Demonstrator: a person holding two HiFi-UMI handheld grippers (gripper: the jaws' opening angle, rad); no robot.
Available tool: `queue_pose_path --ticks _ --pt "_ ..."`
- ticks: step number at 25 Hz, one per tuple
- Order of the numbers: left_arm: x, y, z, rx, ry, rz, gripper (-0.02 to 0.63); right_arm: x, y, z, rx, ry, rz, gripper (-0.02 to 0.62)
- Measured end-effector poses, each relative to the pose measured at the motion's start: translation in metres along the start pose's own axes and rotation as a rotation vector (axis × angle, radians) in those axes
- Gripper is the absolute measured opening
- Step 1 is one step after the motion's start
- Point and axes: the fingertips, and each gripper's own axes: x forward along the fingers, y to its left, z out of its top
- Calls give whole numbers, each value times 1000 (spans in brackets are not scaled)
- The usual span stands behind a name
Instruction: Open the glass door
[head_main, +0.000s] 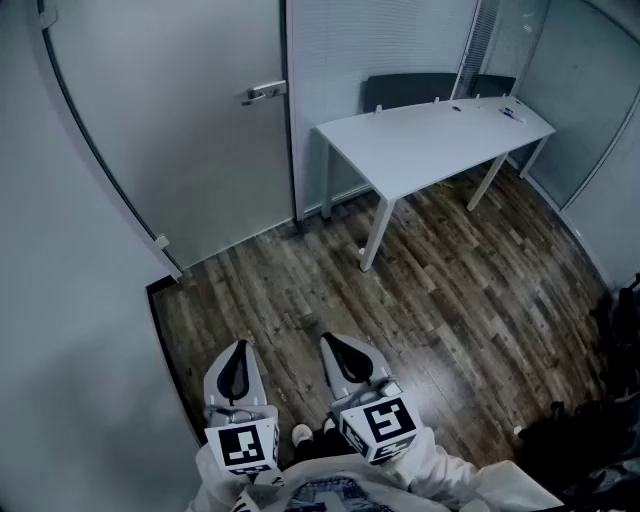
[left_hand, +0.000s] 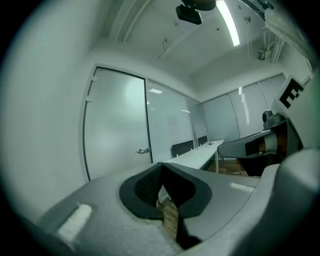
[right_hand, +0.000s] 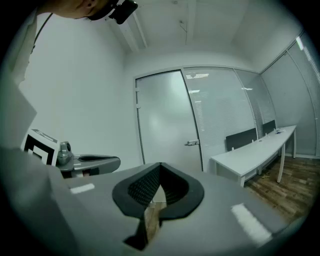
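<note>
- Step-wise this looks like the very start: the approach, with nothing touched yet. Both tools sit low at the bottom of the head view, and the glass door (head_main: 170, 130) is well apart from them in the upper left.
- The door looks closed, a frosted panel in a dark frame. Its metal lever handle (head_main: 263, 92) is on the panel's right edge, near the top of the frame.
- The left gripper (head_main: 238, 348) has its jaws pressed together with nothing between them. Its own view just shows floor through the slit below the tips.
- Same deal for the right gripper (head_main: 336, 342): pads meeting at the tip and holding nothing. It sits just beside the left one, and both point roughly at the door wall.
- In the right gripper view the handle shows slightly right of center, above the jaw tips, so that tool seems decently lined up with it already.
- Next move, my guess: walk in across the wood floor (head_main: 450, 300), open up one set of jaws (or hook the lever with them closed), push the lever down, then swing the panel.
- The white table (head_main: 430, 140) is off to the right and shouldn't get in the way.
</note>
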Motion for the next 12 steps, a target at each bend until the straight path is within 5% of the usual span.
queue_pose_path --ticks 12 --pt "33 -27 2 30 18 -7 0 5 -39 6 20 -18 10 5"
